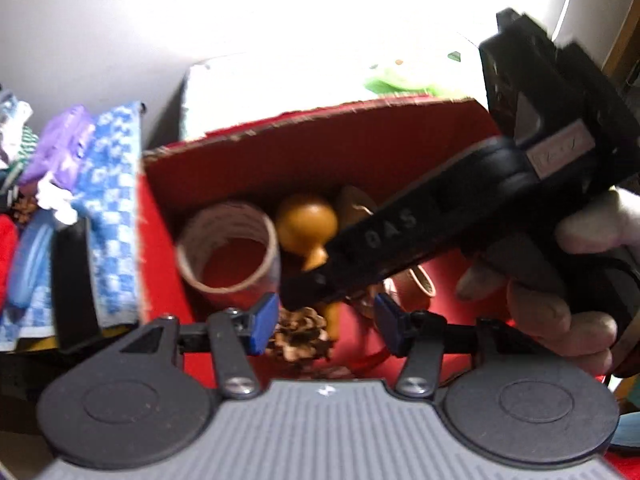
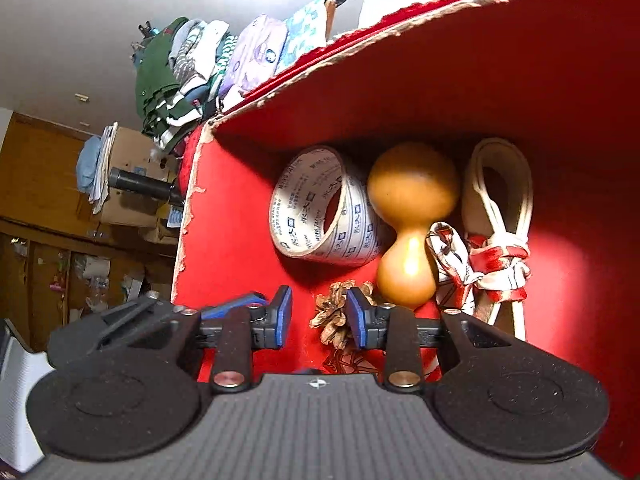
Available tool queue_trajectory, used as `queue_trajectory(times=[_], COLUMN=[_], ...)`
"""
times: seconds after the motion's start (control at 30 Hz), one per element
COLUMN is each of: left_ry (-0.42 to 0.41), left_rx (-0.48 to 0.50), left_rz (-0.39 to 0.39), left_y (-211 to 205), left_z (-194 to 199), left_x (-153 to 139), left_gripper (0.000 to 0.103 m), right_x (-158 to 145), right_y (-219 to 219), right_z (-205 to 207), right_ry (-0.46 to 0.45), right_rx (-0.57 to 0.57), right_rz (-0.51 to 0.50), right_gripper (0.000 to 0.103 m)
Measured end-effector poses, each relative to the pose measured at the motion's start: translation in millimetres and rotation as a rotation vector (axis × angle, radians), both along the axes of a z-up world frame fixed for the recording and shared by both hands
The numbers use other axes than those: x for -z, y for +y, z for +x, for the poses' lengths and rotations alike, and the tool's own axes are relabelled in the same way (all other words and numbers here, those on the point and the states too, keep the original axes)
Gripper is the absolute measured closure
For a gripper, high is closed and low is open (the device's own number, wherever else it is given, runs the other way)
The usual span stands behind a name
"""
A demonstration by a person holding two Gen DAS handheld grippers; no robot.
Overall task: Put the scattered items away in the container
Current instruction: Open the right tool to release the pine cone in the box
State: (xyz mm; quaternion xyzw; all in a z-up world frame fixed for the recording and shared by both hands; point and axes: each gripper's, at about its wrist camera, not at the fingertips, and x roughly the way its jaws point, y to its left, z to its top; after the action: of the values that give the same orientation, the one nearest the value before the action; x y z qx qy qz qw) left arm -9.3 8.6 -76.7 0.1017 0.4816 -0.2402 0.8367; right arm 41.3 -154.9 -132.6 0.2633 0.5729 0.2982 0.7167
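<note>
Your right gripper (image 2: 319,318) reaches down into the red box (image 2: 500,92), jaws spread around the pine cone (image 2: 334,316) at lower centre. Your left gripper (image 1: 326,326) hovers open above the same cone, empty.

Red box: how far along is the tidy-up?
Mostly done, by the look of it. The red box already holds a tape roll, gourd, knotted cords and a pine cone. Nothing is in hand: the right gripper and the left gripper are open over the box. Whether items remain outside can't be seen.
</note>
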Motion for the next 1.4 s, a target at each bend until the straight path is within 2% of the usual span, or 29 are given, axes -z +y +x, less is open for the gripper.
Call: queue_trajectory(times=[0.1, 0.2, 0.3, 0.5, 0.63, 0.83, 1.2, 1.4], left_ry=[0.037, 0.11, 0.134, 0.113, 0.123, 0.094, 0.025, -0.002], left_rx=[-0.003, -0.001, -0.017, -0.063, -0.076, -0.102, -0.122, -0.18], left_rz=[0.012, -0.046, -0.037, 0.031, -0.01, -0.013, 0.013, 0.026], left_y=[-7, -8, -9, -2, 6, 5, -11, -16], left_z=[7, 15, 19, 20, 21, 21, 10, 9], left_x=[13, 22, 30, 29, 24, 17, 10, 9], left_gripper=[0.047, 0.048, 0.048, 0.043, 0.038, 0.028, 0.016, 0.011], right_x=[0, 2, 1, 0, 0, -2, -15, -21], right_y=[3, 1, -4, -8, -11, -10, -18, -30], right_z=[9, 9, 8, 5, 4, 2, -12, -28], right_ry=[0.0, -0.022, -0.036, -0.058, -0.056, -0.07, -0.121, -0.139], right_rx=[0.034, 0.072, 0.108, 0.136, 0.15, 0.147, 0.22, 0.283], right_rz=[-0.021, 0.003, 0.023, 0.024, 0.029, 0.009, -0.089, -0.151], right_gripper=[0.07, 0.07, 0.069, 0.069, 0.069, 0.069, 0.069, 0.068])
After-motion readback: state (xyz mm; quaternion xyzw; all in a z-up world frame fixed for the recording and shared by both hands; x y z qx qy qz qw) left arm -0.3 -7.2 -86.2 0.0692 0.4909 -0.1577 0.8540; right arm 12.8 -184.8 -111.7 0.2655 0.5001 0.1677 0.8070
